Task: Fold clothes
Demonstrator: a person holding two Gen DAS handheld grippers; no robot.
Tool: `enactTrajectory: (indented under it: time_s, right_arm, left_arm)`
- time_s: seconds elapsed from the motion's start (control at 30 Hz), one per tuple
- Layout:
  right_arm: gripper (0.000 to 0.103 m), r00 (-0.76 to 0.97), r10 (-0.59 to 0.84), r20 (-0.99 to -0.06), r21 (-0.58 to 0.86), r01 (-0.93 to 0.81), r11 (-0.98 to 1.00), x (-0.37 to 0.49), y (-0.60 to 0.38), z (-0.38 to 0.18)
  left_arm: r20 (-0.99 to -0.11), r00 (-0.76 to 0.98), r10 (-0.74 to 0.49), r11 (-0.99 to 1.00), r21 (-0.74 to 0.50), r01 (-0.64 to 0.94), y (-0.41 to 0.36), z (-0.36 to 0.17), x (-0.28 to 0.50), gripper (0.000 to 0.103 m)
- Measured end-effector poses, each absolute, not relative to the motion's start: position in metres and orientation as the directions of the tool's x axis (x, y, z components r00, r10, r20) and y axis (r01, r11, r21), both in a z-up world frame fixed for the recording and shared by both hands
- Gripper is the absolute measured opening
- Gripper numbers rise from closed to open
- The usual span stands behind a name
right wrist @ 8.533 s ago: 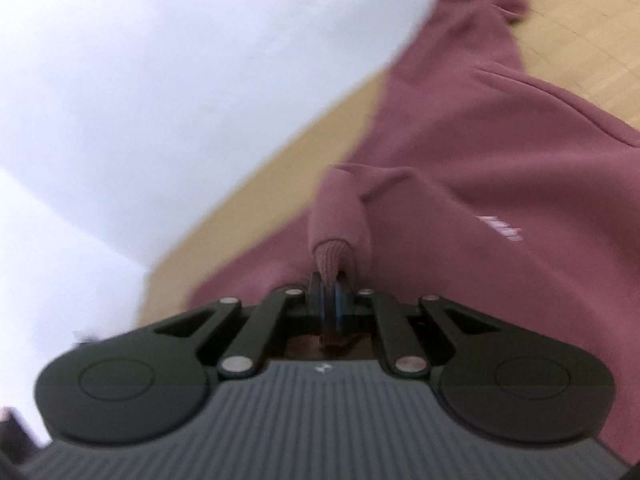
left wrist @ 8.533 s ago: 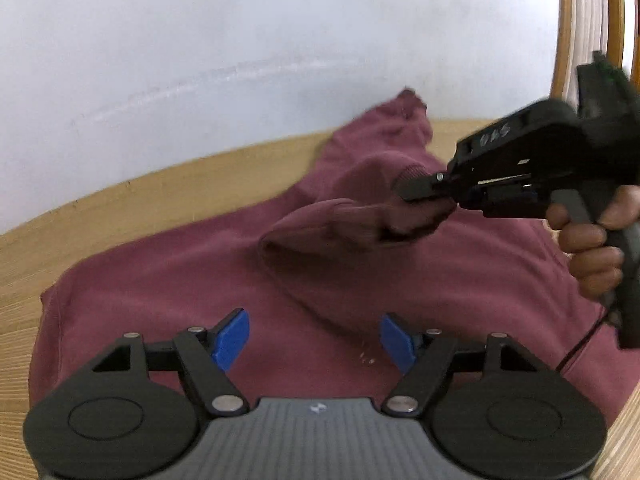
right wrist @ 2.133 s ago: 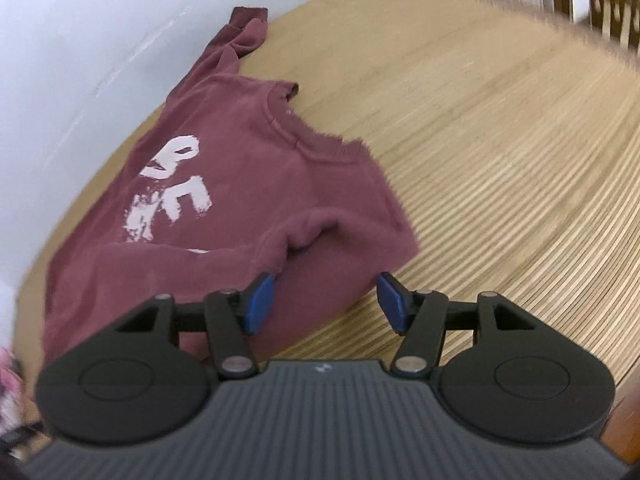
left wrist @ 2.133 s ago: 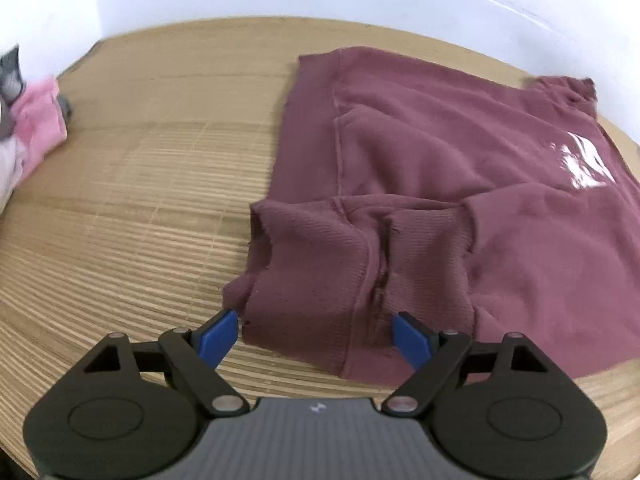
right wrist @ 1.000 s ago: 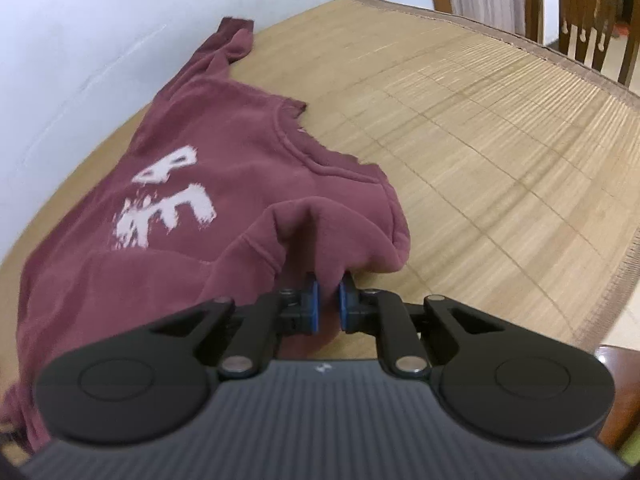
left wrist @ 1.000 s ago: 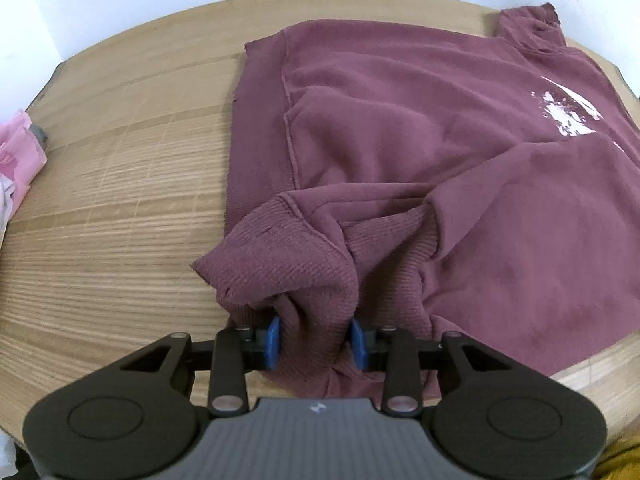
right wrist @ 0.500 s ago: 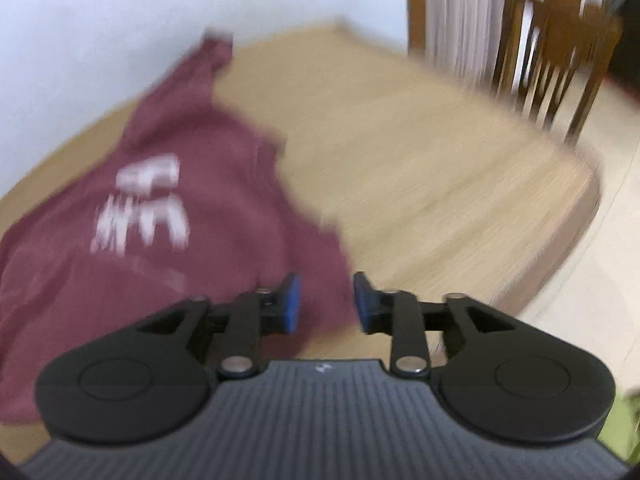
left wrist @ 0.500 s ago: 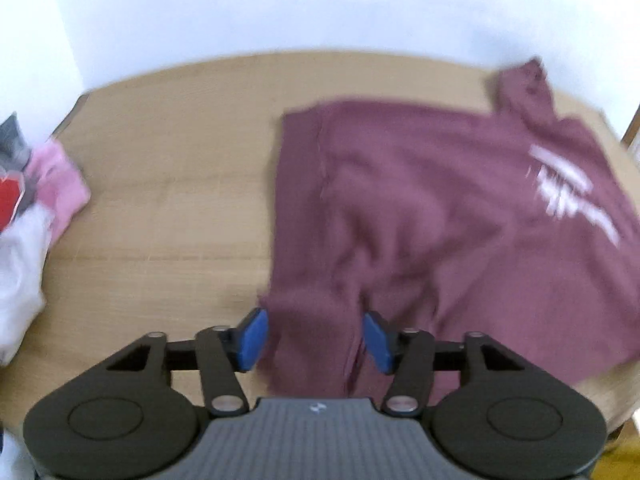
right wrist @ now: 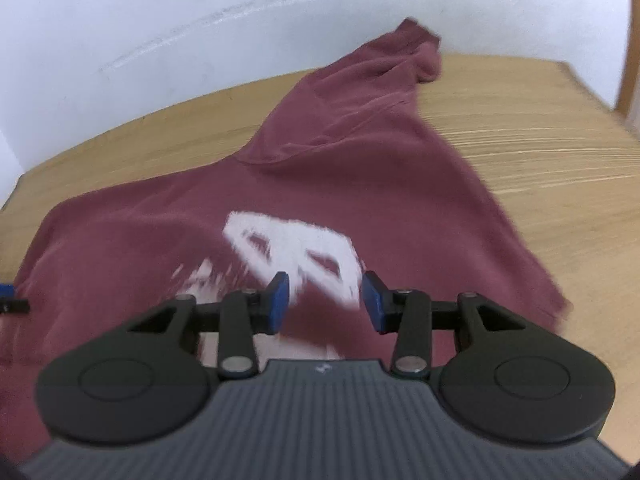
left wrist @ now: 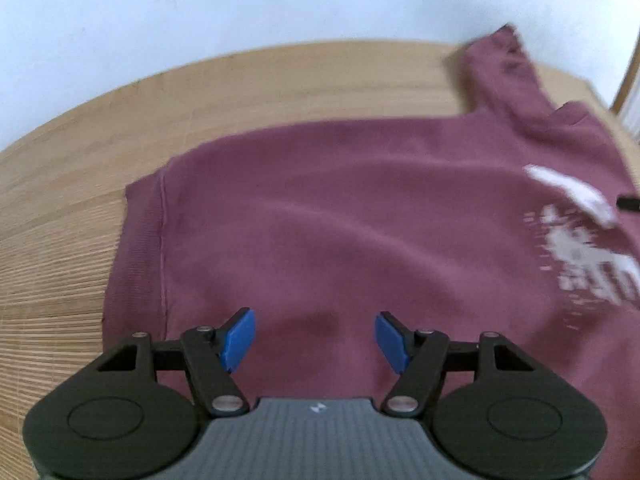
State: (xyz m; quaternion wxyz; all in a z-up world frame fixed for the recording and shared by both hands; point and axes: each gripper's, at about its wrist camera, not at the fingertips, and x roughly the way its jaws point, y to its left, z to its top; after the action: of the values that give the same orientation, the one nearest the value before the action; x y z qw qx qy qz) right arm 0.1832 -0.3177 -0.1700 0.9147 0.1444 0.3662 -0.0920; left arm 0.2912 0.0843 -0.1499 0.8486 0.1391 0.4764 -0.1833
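Both grippers hang over the maroon sweatshirt [left wrist: 360, 208] with nothing caught between their blue pads. From the left wrist camera I see my left gripper [left wrist: 316, 338] with its jaws opening, spread fairly wide; the cloth lies below and beyond them, and neither pad presses on it. From the right wrist camera my right gripper [right wrist: 324, 302] shows a narrower gap, its jaws opening too, and through that gap I see only the white print [right wrist: 292, 252] on the chest of the garment, not a pinched fold.

The sweatshirt lies spread on the bench [left wrist: 280, 80], a light wood surface with fine straight slats. In the left view its ribbed hem [left wrist: 138, 248] sits to the left, close to my left gripper, and the body runs away to the right, where the smeared white lettering [left wrist: 576, 252] shows near the frame edge. One sleeve [right wrist: 384, 76] stretches toward the white wall [right wrist: 160, 40] at the back of the bench, its cuff bunched close by the wall. The near part of the garment passes under both gripper bodies, so I cannot tell how its front edge lies.

At the far left edge of the right view I see a small dark and blue piece, too cropped to name with certainty. Both views are somewhat blurred.
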Motion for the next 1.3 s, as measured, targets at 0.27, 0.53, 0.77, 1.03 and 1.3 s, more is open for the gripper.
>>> enactTrajectory:
  time_s: [0.27, 0.53, 0.77, 1.03, 1.3]
  right_arm:
    - [0.042, 0.652, -0.265, -0.710, 0.024, 0.399, 0.917, 0.263, -0.353, -0.203]
    - [0.043, 0.673, -0.277, -0.686, -0.015, 0.367, 0.930, 0.260, -0.329, -0.180]
    - [0.052, 0.624, -0.281, -0.729, -0.022, 0.389, 0.921, 0.282, -0.326, -0.204]
    - [0.053, 0.626, -0.348, -0.697, -0.114, 0.383, 0.917, 0.281, -0.304, -0.206]
    - [0.059, 0.628, -0.310, -0.714, -0.095, 0.352, 0.931, 0.300, -0.324, -0.201]
  left_arm:
    - [-0.880, 0.471, -0.061, 0.915, 0.139, 0.378, 0.094, -0.180, 0.324, 0.094]
    - [-0.861, 0.501, -0.088, 0.936, 0.101, 0.339, 0.116, -0.170, 0.363, 0.081]
    - [-0.856, 0.478, -0.195, 0.958, -0.062, 0.279, 0.150, -0.172, 0.404, 0.073]
    - [-0.830, 0.493, -0.261, 0.953, -0.140, 0.269, 0.156, -0.169, 0.451, 0.069]
    - [-0.831, 0.542, -0.122, 0.939, 0.079, 0.333, 0.120, -0.169, 0.462, 0.072]
